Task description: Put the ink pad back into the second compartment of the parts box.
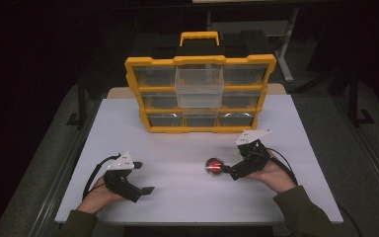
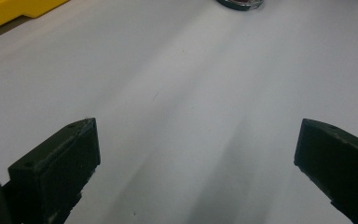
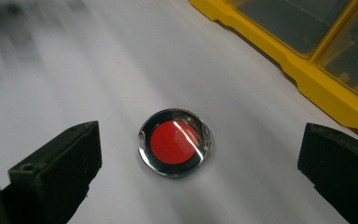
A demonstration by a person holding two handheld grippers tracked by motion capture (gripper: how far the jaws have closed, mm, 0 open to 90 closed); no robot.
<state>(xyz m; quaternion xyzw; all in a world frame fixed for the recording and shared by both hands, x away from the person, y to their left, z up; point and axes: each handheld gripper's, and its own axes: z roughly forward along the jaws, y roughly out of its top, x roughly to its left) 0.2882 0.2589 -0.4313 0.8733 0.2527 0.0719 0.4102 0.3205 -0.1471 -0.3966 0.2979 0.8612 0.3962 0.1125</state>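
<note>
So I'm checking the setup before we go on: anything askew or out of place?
One clear drawer sticks out of the yellow organizer while the rest sit flush. The red disc lies flat on the table, nothing spilled.

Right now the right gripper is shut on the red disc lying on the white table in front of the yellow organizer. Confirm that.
Not quite. The right gripper is open, not shut: the right gripper view shows its jaws spread wide on either side of the red disc, apart from it. The disc does lie on the white table in front of the yellow organizer.
</note>
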